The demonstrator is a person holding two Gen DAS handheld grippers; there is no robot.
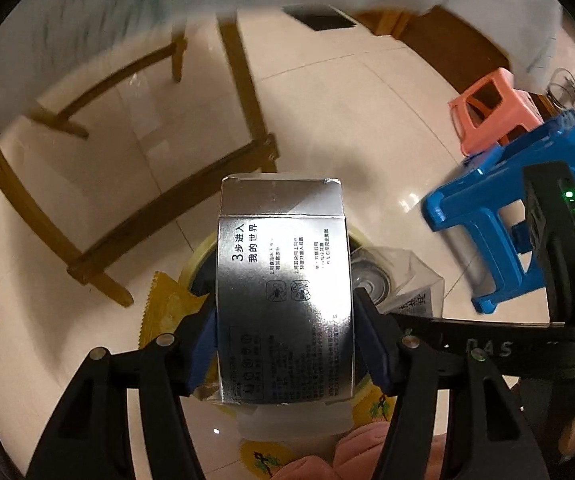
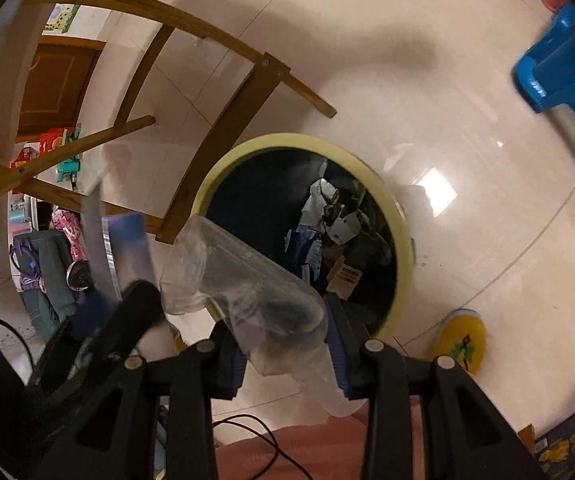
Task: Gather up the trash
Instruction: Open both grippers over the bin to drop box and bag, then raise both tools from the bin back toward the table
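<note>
Our left gripper [image 1: 285,332] clamps the silver box [image 1: 285,300] above the yellow-rimmed bin [image 2: 401,236], while our right gripper [image 2: 287,356] pinches the clear plastic wrapper [image 2: 243,284] just beside its rim.

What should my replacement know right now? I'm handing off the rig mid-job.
Left gripper: jaws shut on the silver box, held over the trash bin.
Right gripper: jaws shut on the clear plastic package, at the bin's near edge.
Done: some trash already lies in the bin; both pieces are picked up.
Left: release both into the bin. A yellow wrapper sits by the bin on the floor, possibly next.
</note>
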